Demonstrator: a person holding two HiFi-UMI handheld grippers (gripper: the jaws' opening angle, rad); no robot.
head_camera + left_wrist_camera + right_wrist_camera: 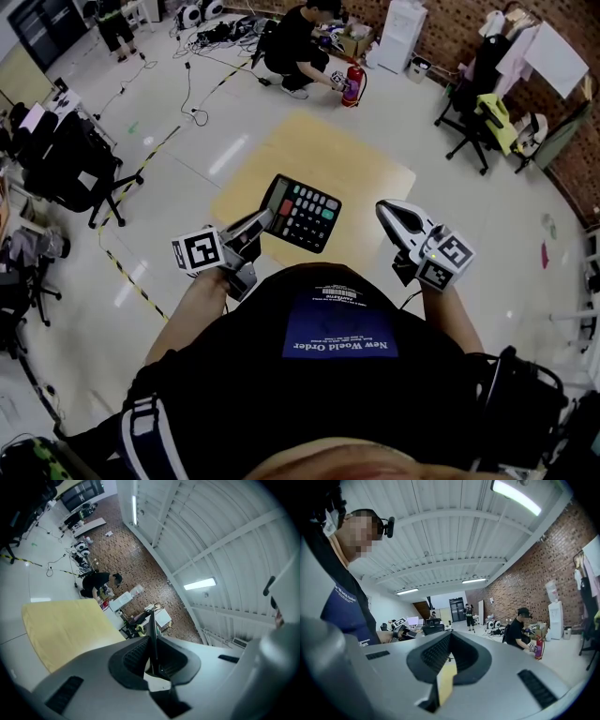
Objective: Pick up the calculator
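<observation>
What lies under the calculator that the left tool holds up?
A yellow surface lies below the calculator, which the left tool grips by one edge. The patch straight beneath it is covered by the calculator, so anything there cannot be seen.

Head camera looking steeply down, two cameras riding level on the grippers.
The head view looks down over the wearer's chest onto the left gripper [267,221], the right gripper [390,214] and the pale yellow square surface [281,155] below them. The left gripper view, rolled sideways, looks along its jaws past the black calculator [153,639], edge-on close to the lens. The right gripper view faces across the room. All three share the crouching person in black [298,47].
</observation>
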